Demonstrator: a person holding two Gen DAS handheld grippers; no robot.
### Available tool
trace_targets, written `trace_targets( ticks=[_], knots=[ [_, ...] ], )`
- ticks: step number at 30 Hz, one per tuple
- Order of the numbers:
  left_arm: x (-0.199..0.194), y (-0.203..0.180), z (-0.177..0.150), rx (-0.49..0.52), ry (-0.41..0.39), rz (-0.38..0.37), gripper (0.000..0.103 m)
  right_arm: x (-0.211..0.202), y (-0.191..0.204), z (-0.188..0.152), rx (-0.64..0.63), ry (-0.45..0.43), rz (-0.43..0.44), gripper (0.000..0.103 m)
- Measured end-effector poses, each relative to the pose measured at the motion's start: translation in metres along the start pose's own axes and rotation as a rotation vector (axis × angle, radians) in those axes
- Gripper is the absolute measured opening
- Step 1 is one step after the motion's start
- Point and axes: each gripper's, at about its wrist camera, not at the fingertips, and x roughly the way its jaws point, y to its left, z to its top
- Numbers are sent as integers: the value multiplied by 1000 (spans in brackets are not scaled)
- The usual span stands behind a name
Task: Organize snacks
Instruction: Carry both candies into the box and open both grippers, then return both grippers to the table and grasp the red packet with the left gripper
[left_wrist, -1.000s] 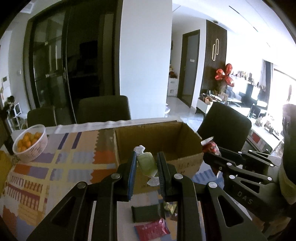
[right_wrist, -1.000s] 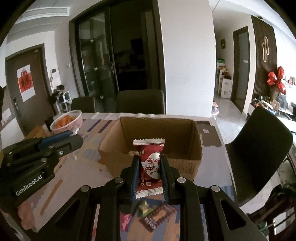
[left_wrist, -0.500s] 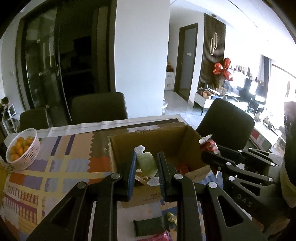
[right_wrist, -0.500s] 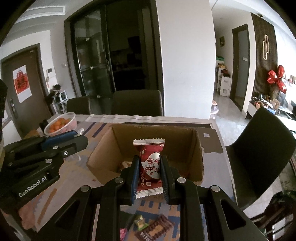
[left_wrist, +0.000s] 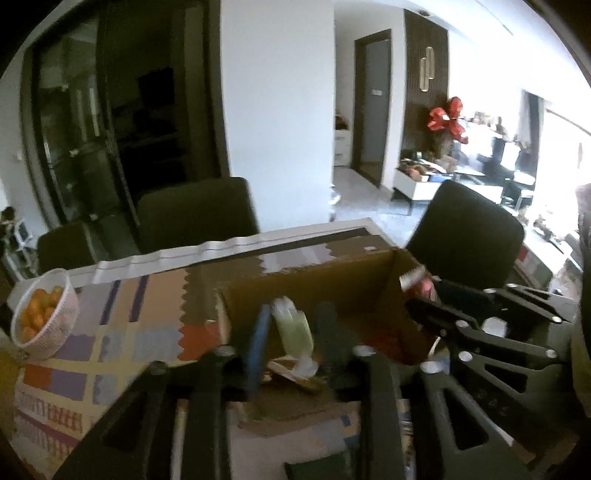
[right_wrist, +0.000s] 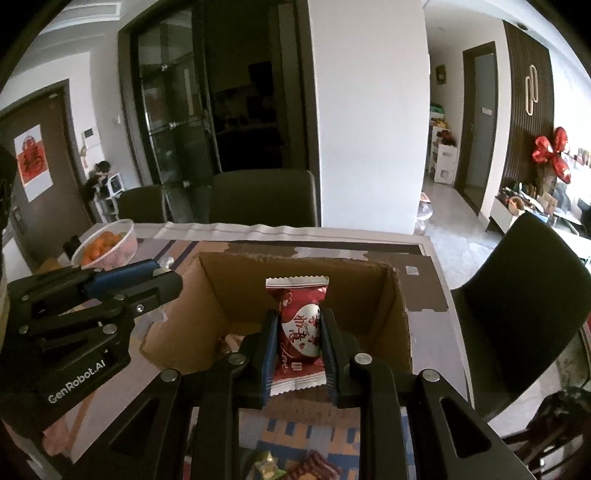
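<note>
Both your grippers are over the box (right_wrist: 306, 291), jaws opening: left gripper (left_wrist: 293, 334) around the green candy (left_wrist: 295, 328), right gripper (right_wrist: 299, 334) around the red packet (right_wrist: 300, 328).

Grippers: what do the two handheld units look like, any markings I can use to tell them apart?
Both are black linkage frames with silver rivets. The left gripper has blue finger pads and white "GenRobot.AI" lettering on its side. The right gripper has dark ribbed pads; no lettering is legible.

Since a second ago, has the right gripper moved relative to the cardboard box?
Yes. The right gripper, holding the red snack packet, moved forward; it's now over the cardboard box opening.
</note>
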Motion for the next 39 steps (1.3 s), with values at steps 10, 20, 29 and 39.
trace_targets(
  ticks=[10,20,29,39],
  knots=[
    [-30,4,-22,-11,-17,-6,50,-31,6,-16,-19,-55,-46,47],
    [-55,4,-51,2,-1,-31,55,-45,16,-39,-59,-35,2,47],
    [-61,-10,-92,75,49,-50,57,-46,25,-79,-91,43,19,47],
    [-51,-25,-139,166,147,-111,63,-36,22,-125,-60,159,24,47]
  ],
)
